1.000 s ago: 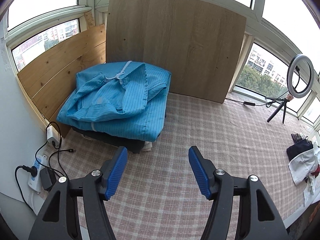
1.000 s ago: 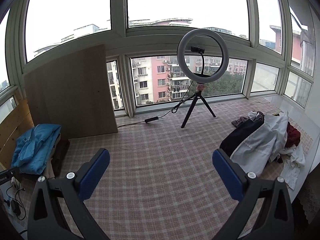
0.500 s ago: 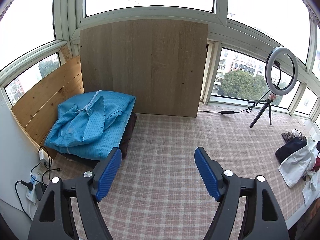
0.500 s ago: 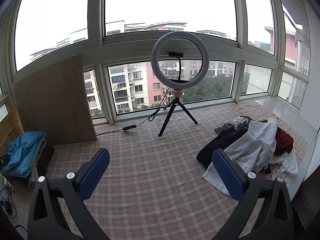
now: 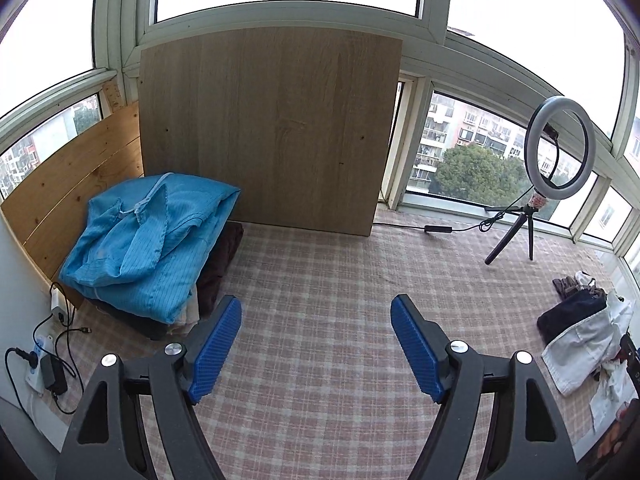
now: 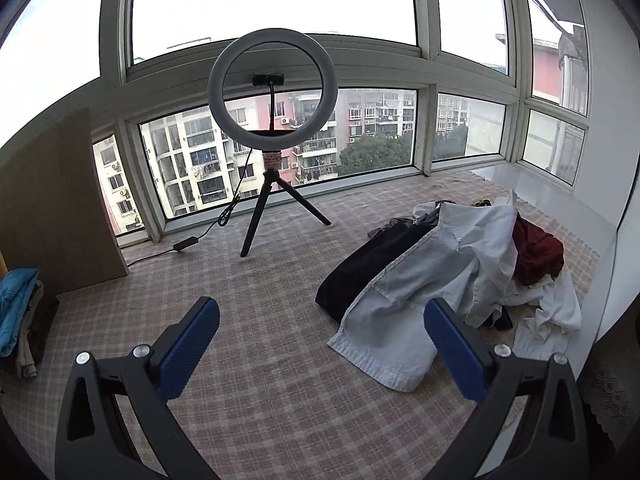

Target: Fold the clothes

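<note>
In the left wrist view we find the left gripper (image 5: 316, 344) spread wide and empty over the checked mat (image 5: 320, 280), the folded blue garment (image 5: 148, 248) stacked to its left and the unfolded clothes pile (image 5: 584, 336) well apart at far right. In the right wrist view the right gripper (image 6: 320, 344), likewise released and empty, stands near the white garment (image 6: 432, 292) topping that pile. We judge the right hand the nearer; the garment's long axis runs from the near hem, just ahead between the fingers, up and away to the right.

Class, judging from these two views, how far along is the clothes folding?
Done: a blue garment tops the folded stack. In hand: nothing; the left tongs and right tongs are open. Left: the unfolded pile, white garment on top.
</note>
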